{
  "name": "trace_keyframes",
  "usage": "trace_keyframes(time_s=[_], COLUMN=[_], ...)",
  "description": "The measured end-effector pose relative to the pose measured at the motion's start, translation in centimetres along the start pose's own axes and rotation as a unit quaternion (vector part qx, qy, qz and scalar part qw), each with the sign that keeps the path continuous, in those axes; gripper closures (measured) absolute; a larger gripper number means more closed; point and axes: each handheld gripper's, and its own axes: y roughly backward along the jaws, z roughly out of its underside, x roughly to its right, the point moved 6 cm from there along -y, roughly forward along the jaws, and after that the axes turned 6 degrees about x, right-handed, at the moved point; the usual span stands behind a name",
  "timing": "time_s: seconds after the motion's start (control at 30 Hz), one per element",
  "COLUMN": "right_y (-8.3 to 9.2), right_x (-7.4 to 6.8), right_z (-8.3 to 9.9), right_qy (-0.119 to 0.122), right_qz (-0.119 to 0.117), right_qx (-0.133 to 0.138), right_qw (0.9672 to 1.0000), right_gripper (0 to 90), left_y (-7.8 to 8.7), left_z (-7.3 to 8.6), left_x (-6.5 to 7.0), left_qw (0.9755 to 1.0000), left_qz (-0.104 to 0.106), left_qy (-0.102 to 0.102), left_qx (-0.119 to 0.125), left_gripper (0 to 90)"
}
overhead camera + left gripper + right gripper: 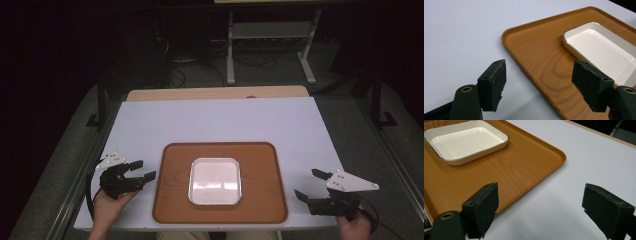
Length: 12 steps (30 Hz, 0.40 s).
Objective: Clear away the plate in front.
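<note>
Hand-held gripper left [141, 170] and right [309, 185], both spread and empty, flank the tray [172, 200] at lower centre of the desk [220, 120], the white dish [215, 181] midway between them, slightly nearer the left.

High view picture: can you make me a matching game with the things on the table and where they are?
Things:
1. white rectangular dish
2. brown wooden tray
3. left gripper
4. right gripper

Places:
A. over the white table, left of the tray, open
B. lying flat on the table
C. over the table, right of the tray, open
D. sitting in the middle of the tray

Pairs: 1-D, 2-B, 3-A, 4-C
</note>
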Motion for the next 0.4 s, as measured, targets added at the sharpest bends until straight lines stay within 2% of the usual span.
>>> trace_keyframes(time_s=[0.17,0.4], right_y=[-0.05,-0.05], right_x=[0.00,-0.03], right_z=[0.03,0.02], right_qy=[0.000,0.000], right_qz=[-0.001,-0.001], right_qx=[-0.002,-0.002], right_qw=[1.0000,1.0000], right_gripper=[13.0,13.0], left_y=[-0.16,-0.29], left_z=[0.14,0.22], left_x=[-0.46,-0.50], left_qw=[0.9999,1.0000], left_qz=[0.002,0.000], left_qy=[0.013,0.005], left_qx=[0.002,0.000], left_gripper=[27.3,28.8])
